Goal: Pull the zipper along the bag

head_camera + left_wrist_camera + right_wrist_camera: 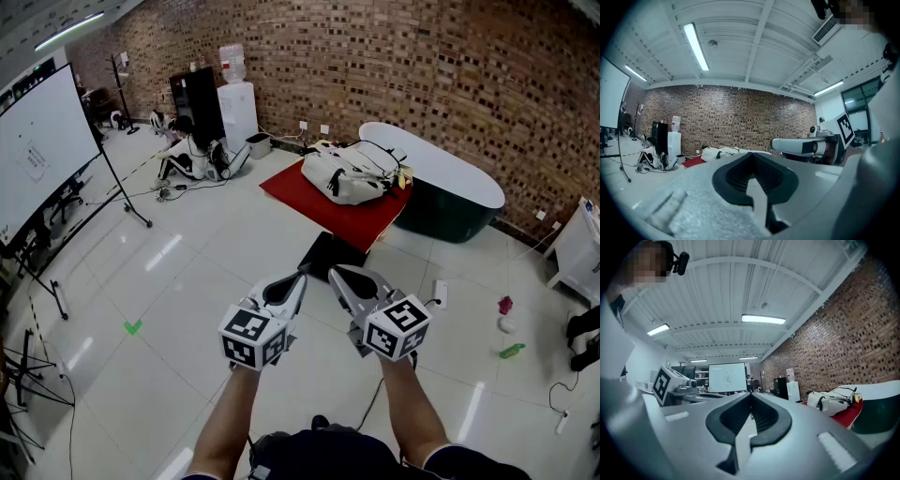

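Note:
A white backpack (349, 172) with dark straps lies on a red cloth over a low table (309, 197), far ahead of me across the floor. It also shows small in the left gripper view, the backpack (719, 152), and at the right of the right gripper view, the backpack (830, 402). I hold both grippers out level at chest height, side by side and far short of the bag. My left gripper (302, 277) is shut and empty, its jaws together. My right gripper (332, 272) is shut and empty too. The zipper is too small to make out.
A dark tub with a white rim (441, 183) stands right of the red table. A black mat (330, 255) lies on the floor before it. A projection screen on a stand (42, 155) is at the left. A water cooler (237, 108) stands by the brick wall, with small items (506, 326) on the floor at right.

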`<state>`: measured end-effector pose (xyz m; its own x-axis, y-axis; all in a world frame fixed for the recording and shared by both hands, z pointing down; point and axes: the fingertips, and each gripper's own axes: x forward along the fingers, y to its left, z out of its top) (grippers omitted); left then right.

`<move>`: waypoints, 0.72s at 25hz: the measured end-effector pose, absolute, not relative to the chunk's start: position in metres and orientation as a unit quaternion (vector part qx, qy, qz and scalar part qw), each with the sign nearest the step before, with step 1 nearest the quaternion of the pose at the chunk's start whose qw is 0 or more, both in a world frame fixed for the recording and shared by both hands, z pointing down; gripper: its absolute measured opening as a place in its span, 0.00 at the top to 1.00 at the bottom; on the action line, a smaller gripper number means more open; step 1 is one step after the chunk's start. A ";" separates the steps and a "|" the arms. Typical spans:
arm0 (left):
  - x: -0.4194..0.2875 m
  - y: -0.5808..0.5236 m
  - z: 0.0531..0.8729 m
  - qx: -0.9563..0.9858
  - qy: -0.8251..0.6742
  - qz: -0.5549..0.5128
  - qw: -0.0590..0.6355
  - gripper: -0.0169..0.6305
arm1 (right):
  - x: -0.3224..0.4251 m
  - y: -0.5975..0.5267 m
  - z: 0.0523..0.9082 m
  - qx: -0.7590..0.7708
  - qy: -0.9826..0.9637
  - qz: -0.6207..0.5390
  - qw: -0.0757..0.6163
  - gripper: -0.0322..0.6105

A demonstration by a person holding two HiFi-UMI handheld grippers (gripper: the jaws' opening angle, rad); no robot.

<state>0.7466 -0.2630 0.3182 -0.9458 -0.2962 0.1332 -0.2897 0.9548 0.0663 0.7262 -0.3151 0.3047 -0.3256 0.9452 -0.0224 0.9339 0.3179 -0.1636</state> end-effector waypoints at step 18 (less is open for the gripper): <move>0.646 -0.039 0.363 0.103 -0.990 -0.037 0.085 0.97 | 0.609 -0.119 0.341 -0.573 -0.816 0.047 0.061 0.94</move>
<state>0.6456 -0.0393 0.3633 -0.9641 -0.2111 0.1612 -0.1985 0.9759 0.0911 0.6088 -0.1188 0.3411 -0.3370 0.9404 0.0460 0.9291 0.3400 -0.1455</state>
